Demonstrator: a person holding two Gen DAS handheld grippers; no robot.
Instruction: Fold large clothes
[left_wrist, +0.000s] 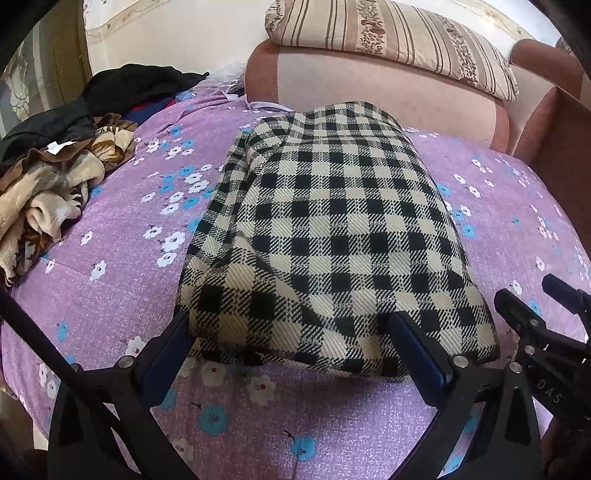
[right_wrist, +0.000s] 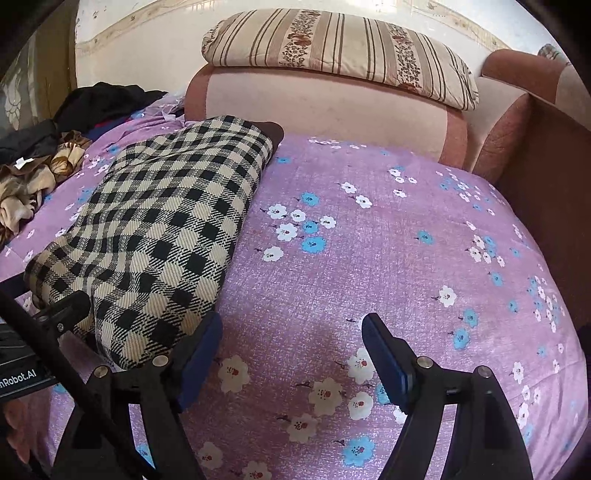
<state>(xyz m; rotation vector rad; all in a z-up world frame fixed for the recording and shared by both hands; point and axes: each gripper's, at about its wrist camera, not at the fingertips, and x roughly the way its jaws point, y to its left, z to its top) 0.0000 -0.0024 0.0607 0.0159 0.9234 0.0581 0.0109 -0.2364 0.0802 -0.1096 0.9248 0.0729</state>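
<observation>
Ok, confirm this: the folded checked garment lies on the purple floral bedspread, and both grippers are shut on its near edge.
Wrong on the grippers. Both wrist views show the left gripper and right gripper open. The folded checked garment does lie on the purple floral bedspread.

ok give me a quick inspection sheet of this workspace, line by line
surface: bed under a purple floral cover, lightly rumpled.
job's things: black-and-cream checked garment folded into a long bundle, lying on the cover.
clutter: heap of tan and dark clothes at the far left of the bed, apart from the bundle.
grippers: left claw open, its fingers at the bundle's near end, gripping nothing; right claw open over bare cover, its left finger beside the bundle's near corner.
cables: nothing seen.
surroundings: pink sofa behind the bed with a striped pillow on top; pale wall beyond.
</observation>
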